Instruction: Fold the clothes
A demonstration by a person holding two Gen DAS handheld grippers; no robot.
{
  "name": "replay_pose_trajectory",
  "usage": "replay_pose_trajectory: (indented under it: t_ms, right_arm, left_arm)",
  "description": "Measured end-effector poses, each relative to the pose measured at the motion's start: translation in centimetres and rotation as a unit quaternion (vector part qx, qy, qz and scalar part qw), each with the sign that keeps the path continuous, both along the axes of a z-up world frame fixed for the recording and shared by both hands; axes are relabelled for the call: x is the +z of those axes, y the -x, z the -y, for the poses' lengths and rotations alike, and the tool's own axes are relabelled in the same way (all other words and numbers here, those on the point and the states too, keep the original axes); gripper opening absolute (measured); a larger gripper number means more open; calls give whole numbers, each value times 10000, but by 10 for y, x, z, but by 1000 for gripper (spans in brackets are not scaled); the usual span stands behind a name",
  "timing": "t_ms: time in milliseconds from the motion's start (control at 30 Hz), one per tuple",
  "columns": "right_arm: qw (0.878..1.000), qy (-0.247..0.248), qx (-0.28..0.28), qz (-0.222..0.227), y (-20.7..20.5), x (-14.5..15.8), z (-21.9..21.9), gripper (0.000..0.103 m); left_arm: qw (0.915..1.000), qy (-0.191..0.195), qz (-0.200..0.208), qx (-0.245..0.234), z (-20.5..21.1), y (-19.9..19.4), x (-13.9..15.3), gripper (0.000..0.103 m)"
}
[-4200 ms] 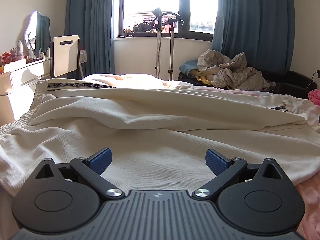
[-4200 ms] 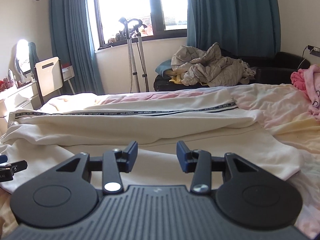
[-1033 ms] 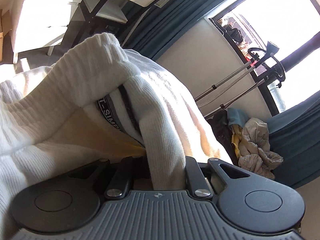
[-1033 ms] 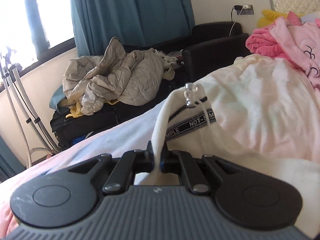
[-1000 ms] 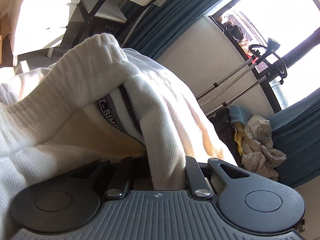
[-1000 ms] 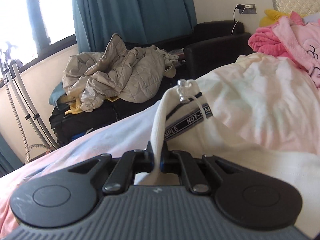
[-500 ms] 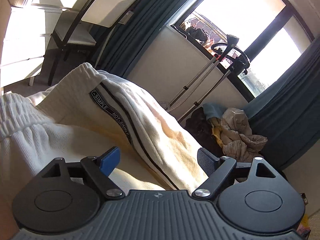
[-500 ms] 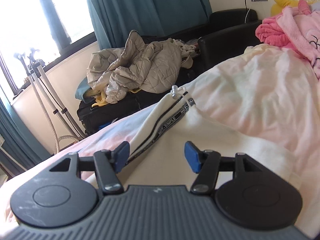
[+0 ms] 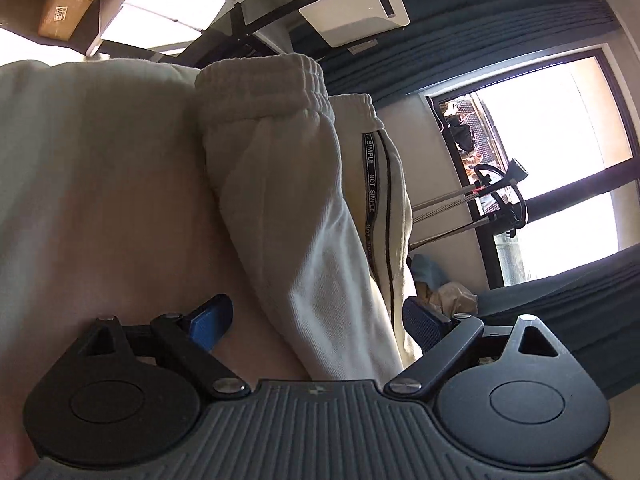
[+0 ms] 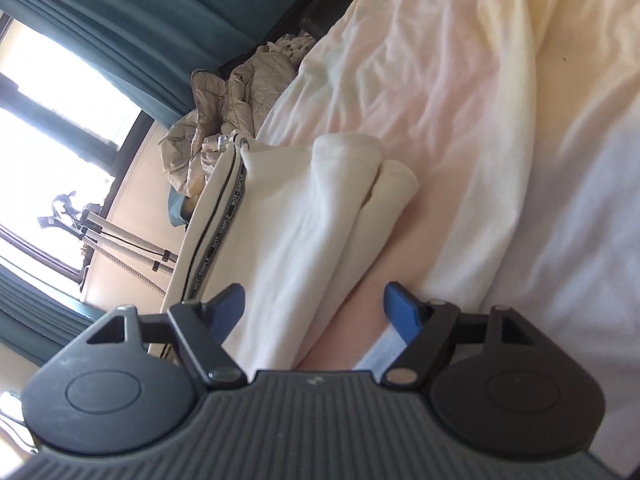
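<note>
On bed – both claws released cream trousers (image 9: 304, 216), jaws opening.

The folded sweatpants (image 9: 296, 208) lie on the bed (image 10: 500, 128), running up mid-frame in both views. In the left view a window (image 9: 560, 160) is at right, a cardboard box (image 9: 66, 4) upper left. In the right view heaped clothes (image 10: 232, 100) sit behind the pants, upper left.

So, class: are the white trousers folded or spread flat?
Folded: the trousers lie lengthwise in stacked layers, leg ends doubled over each other.
</note>
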State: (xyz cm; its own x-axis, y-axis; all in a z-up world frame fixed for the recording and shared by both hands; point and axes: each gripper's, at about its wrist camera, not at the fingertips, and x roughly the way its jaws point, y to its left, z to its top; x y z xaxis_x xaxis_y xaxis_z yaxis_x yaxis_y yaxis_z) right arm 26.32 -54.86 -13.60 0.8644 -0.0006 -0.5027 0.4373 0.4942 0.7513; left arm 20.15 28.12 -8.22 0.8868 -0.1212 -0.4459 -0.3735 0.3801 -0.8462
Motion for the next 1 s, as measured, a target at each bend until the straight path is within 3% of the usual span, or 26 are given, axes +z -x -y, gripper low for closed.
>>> replay_pose_trajectory:
  t_ms: [133, 233, 267, 300, 333, 367, 400, 467, 667, 767, 833, 1000]
  right_arm:
    - [9993, 254, 4, 265, -27, -3, 6, 78]
    - [9981, 523, -21, 312, -46, -5, 7, 78]
    - [9976, 628, -48, 272, -51, -5, 6, 71]
    - [9970, 732, -77, 232, -57, -5, 4, 64]
    - [9965, 796, -195, 145, -59, -4, 2, 40]
    - [9958, 860, -312, 60, -61, -3, 1, 23]
    - [9954, 900, -336, 44, -61, 0, 0, 21]
    - [9921, 1188, -403, 32, -59, 17, -5, 13]
    - [9865, 1497, -472, 476, -33, 93, -16, 11]
    - [9868, 1360, -582, 657, -4, 119, -15, 11]
    - [9890, 1154, -639, 675, 18, 123, -10, 11]
    - [9958, 429, -710, 389, 93, 88, 1, 11]
  left_arm:
    - [9989, -383, 248, 62, -14, -33, -1, 87]
    - [9974, -692, 110, 144, -17, -59, 2, 74]
    - [9964, -817, -15, 211, -16, -65, 4, 56]
    - [9956, -899, -73, 256, -16, -69, 6, 45]
    - [9953, -922, -70, 298, -16, -72, 10, 39]
    - [9953, -905, -93, 345, -16, -73, 16, 29]
    - [9956, -853, -110, 380, -17, -73, 22, 24]
    - [9959, -792, -126, 409, -16, -73, 42, 20]
    - [9945, -973, 207, 327, -7, -48, 116, 18]
    - [9942, -975, 321, 316, -12, -19, 141, 18]
    - [9942, -995, 302, 277, -21, 6, 145, 18]
    - [9949, -992, -199, 30, -37, 63, 131, 18]
